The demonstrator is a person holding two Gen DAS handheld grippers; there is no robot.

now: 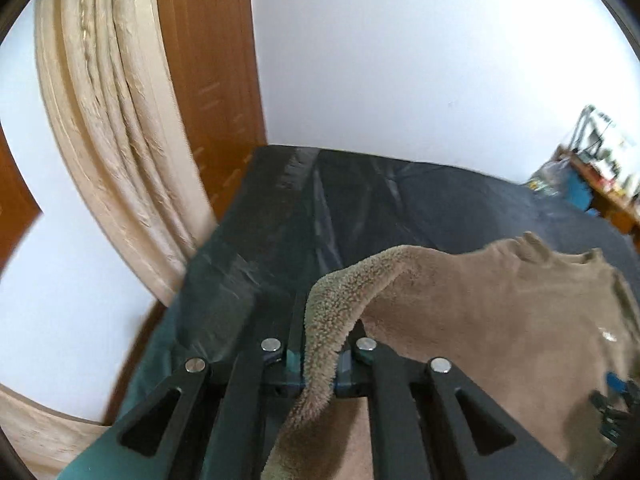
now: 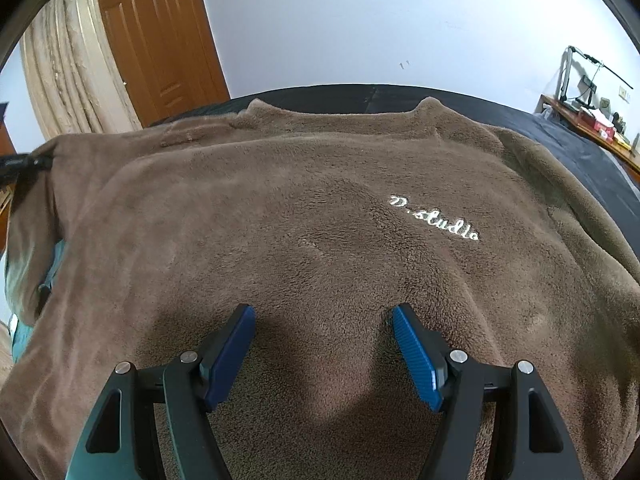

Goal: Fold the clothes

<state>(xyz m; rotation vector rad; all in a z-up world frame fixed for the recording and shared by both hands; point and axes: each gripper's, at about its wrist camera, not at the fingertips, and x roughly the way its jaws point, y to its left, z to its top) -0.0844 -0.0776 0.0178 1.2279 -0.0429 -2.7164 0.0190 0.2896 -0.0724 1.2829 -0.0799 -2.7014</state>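
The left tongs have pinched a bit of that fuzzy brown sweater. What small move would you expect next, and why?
Probably carry that pinched edge across the sweater toward its middle. The left tongs are shut on a raised strip of it, while the right tongs stand open over the flat front, gripping nothing.

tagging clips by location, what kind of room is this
Probably a bedroom: a dark bed holding the brown sweater, a wooden door with a curtain beside it.

Fuzzy brown fleece sweater [image 2: 320, 208], glossy wooden door [image 2: 160, 40], matt dark bedcover [image 1: 360, 200]
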